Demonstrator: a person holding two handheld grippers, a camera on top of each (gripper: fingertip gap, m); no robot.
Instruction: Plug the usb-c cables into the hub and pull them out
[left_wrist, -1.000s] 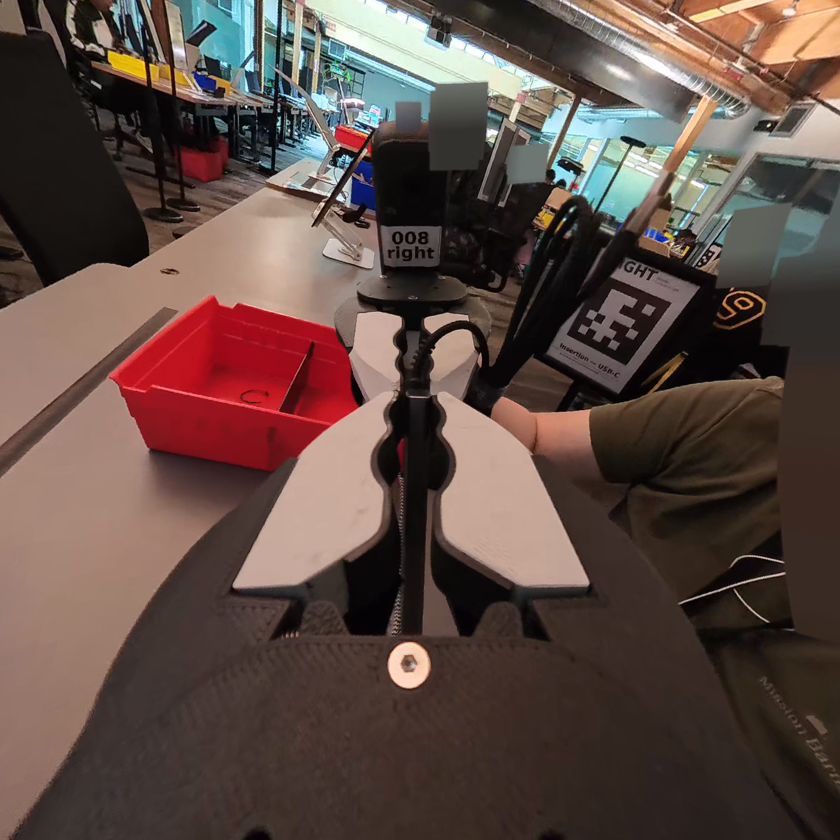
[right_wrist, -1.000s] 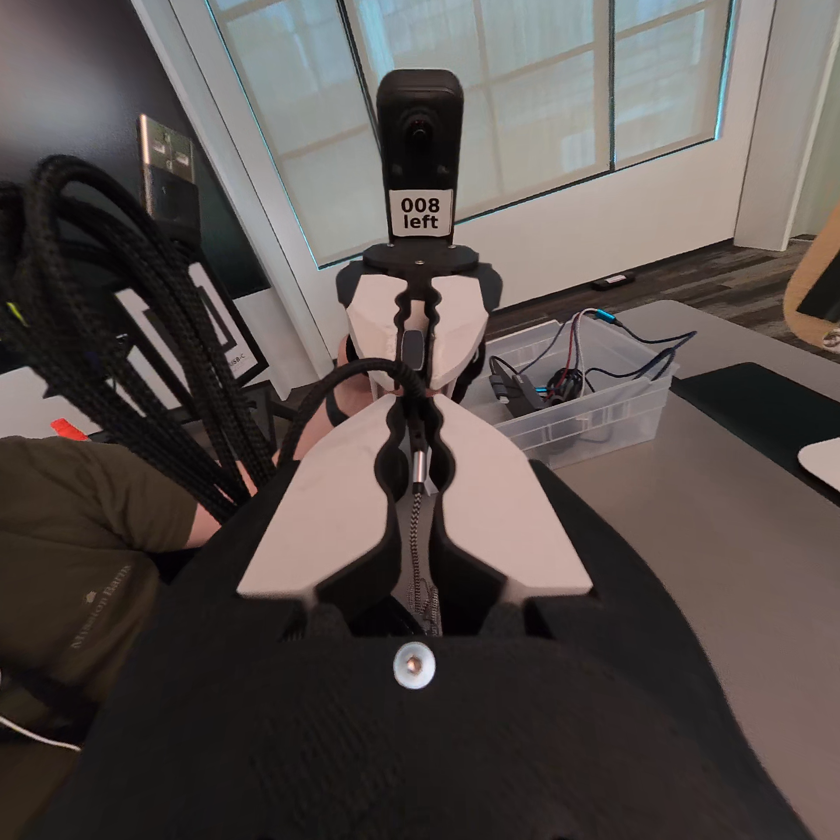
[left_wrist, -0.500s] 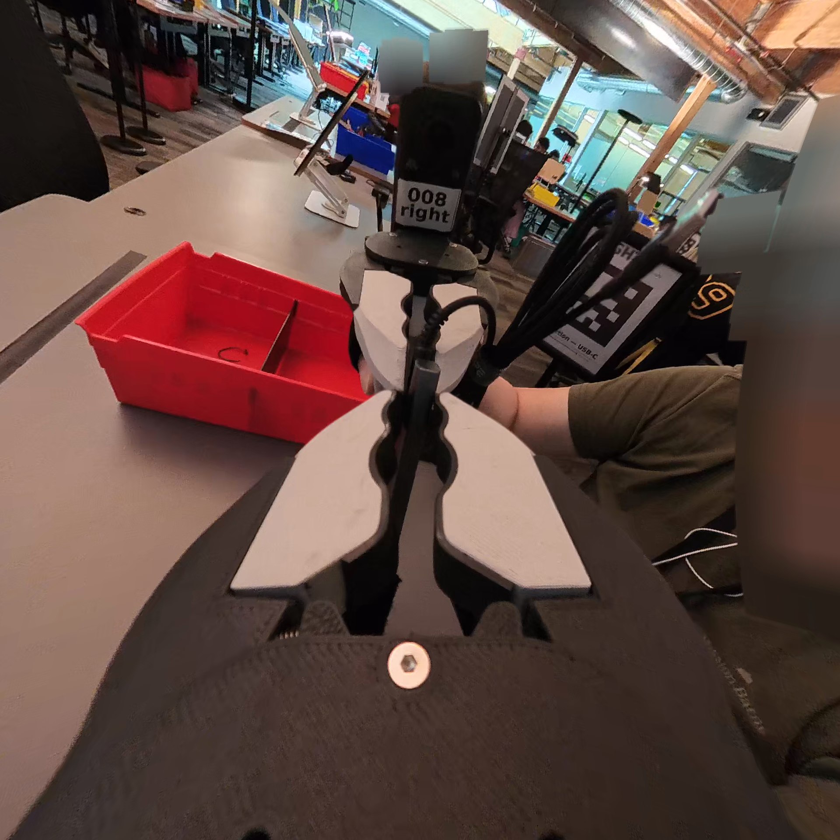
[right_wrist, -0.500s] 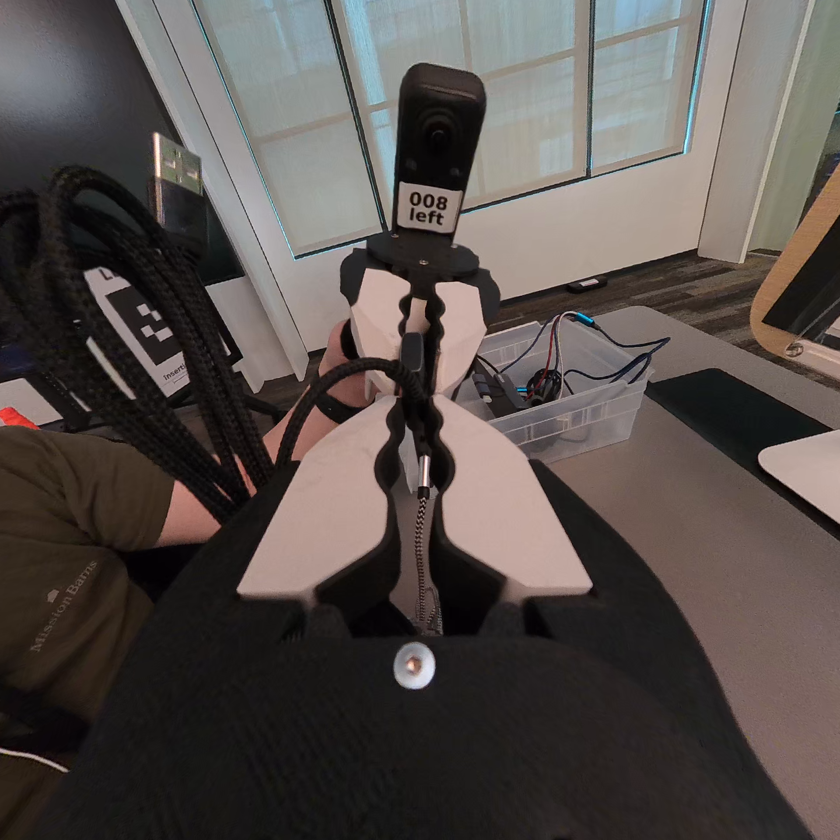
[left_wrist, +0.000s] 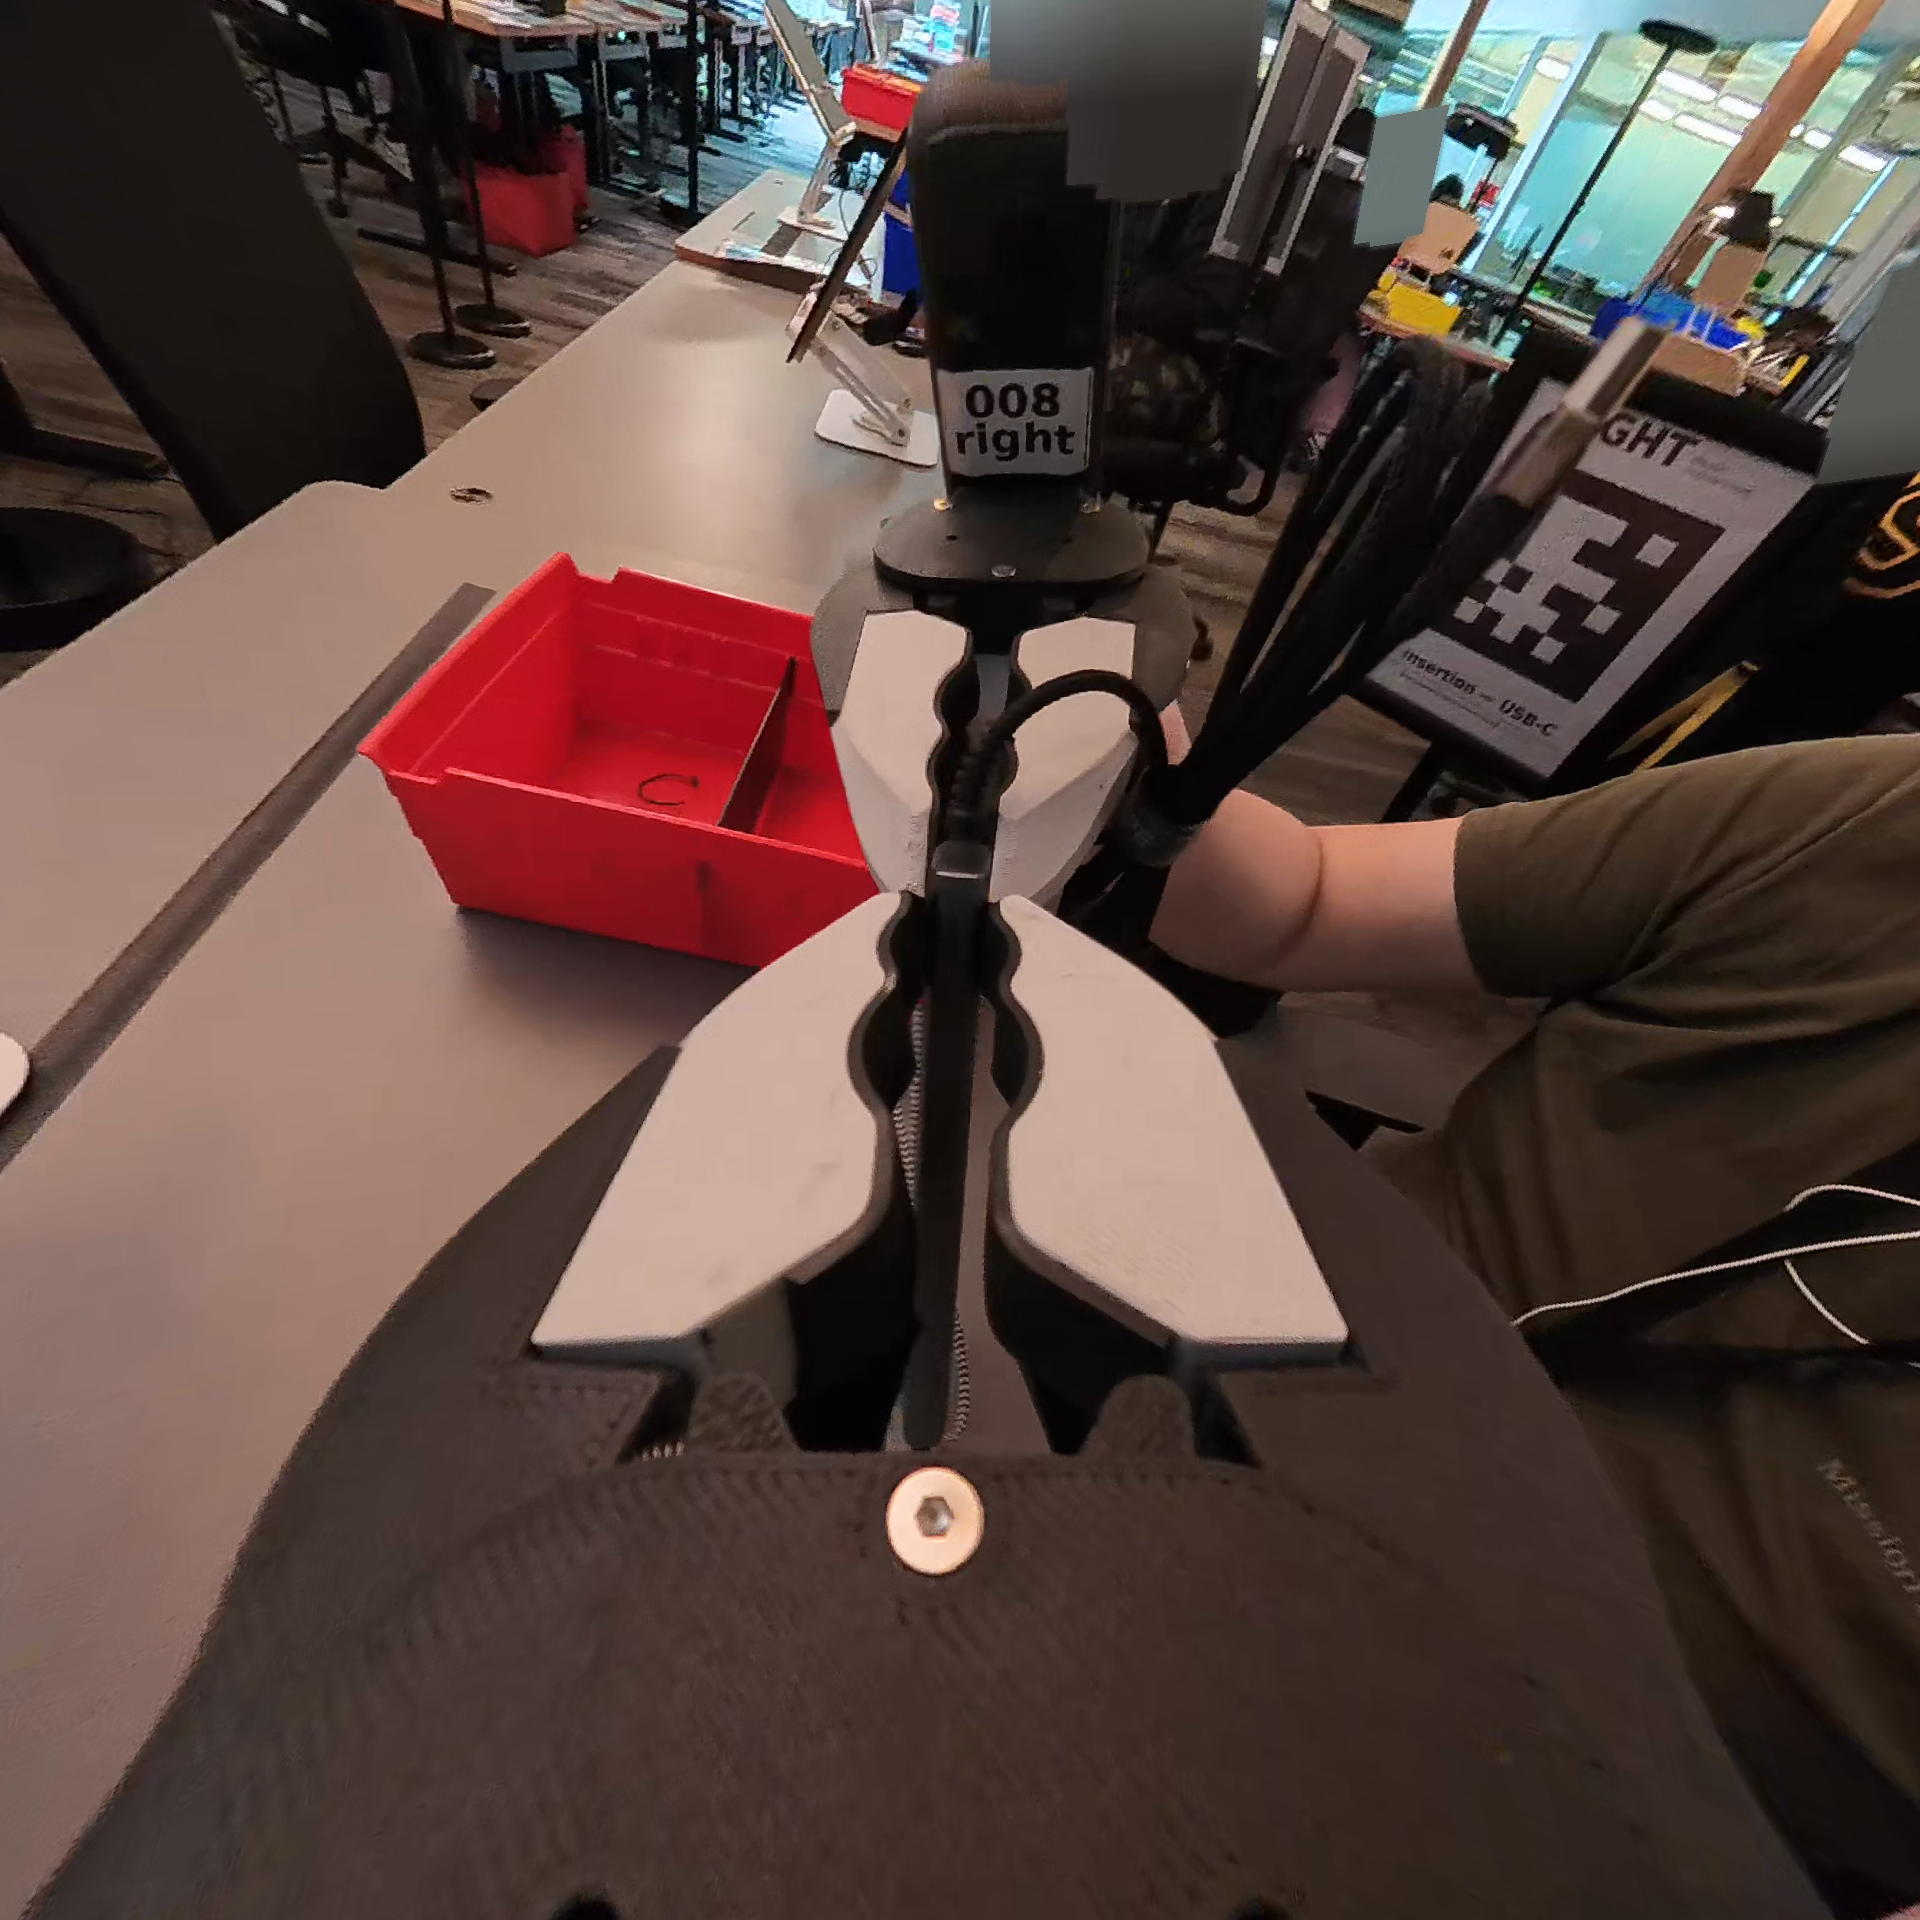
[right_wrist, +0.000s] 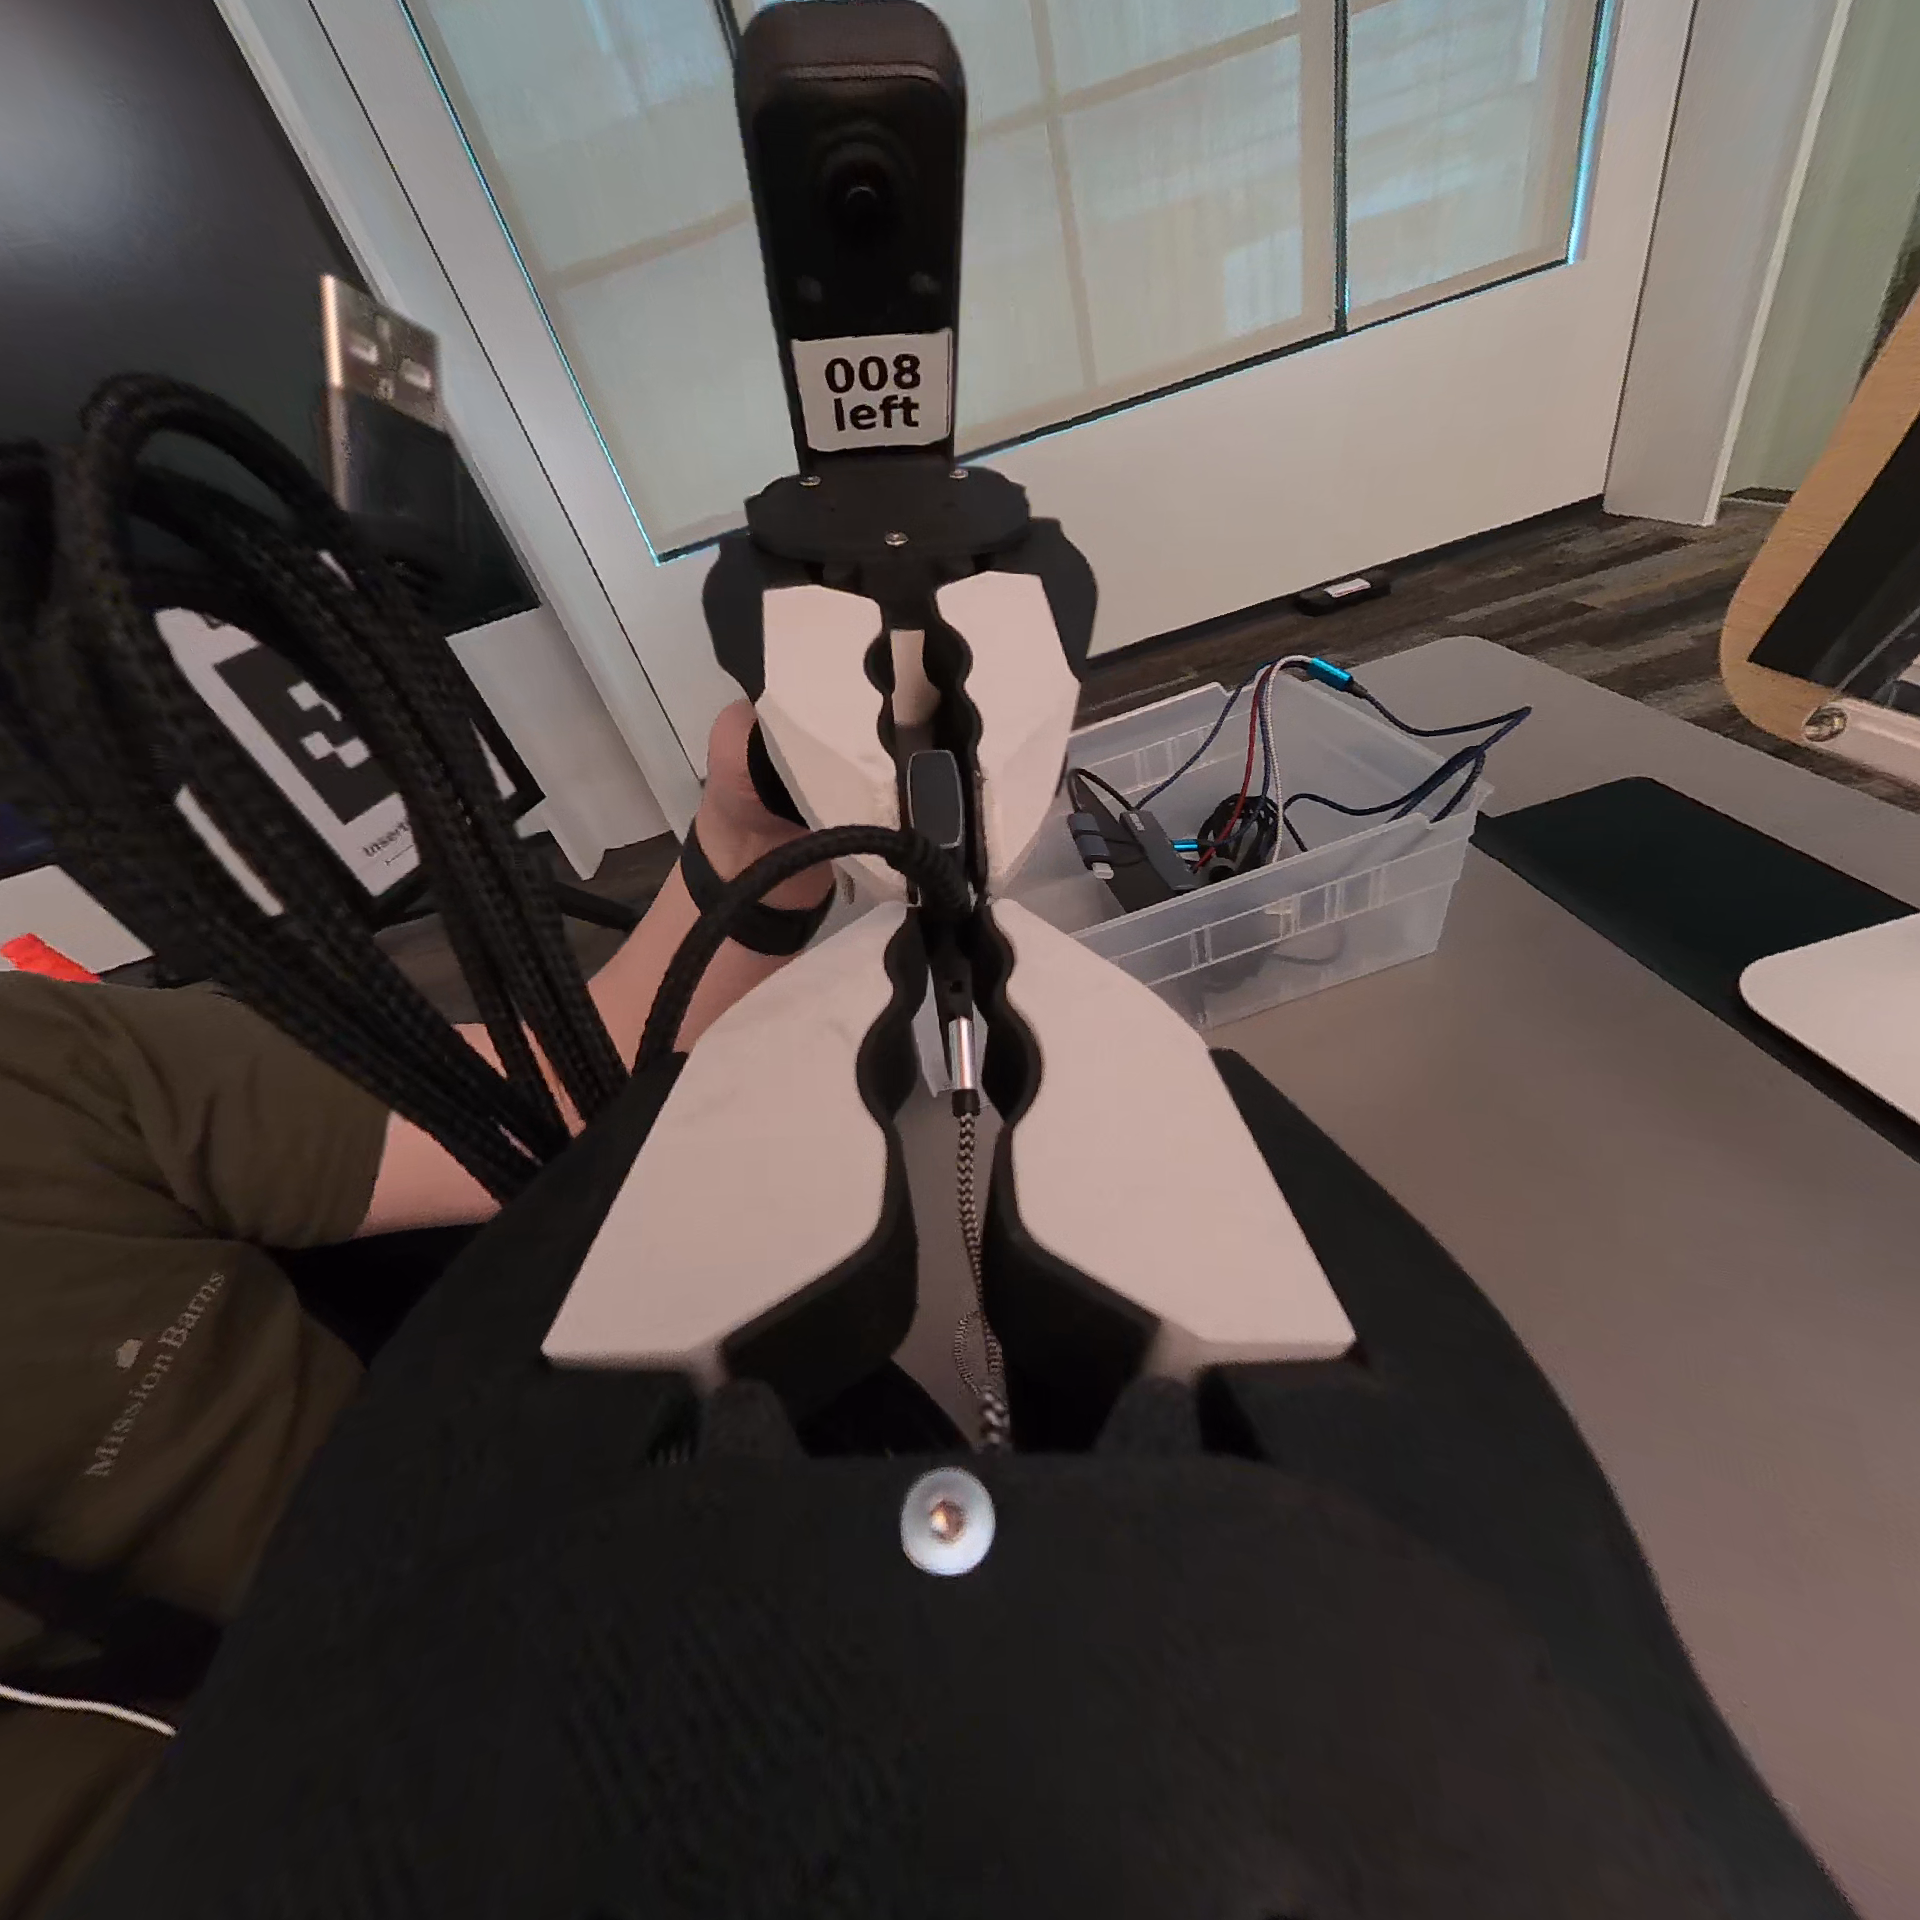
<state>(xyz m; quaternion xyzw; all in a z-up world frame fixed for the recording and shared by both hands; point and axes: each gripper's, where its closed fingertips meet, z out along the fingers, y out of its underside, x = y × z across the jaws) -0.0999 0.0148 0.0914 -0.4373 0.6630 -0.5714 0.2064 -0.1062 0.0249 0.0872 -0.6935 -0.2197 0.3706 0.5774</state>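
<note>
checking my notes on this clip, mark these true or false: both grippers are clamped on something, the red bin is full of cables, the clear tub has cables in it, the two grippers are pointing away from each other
1. Both grippers are clamped on something. True: the left gripper is shut on the hub, and the right gripper is shut on the usb-c cable.
2. The red bin is full of cables. False: it holds only a divider and a small dark ring.
3. The clear tub has cables in it. True.
4. The grippers point away from each other. False: they face each other, tips close together.
</note>
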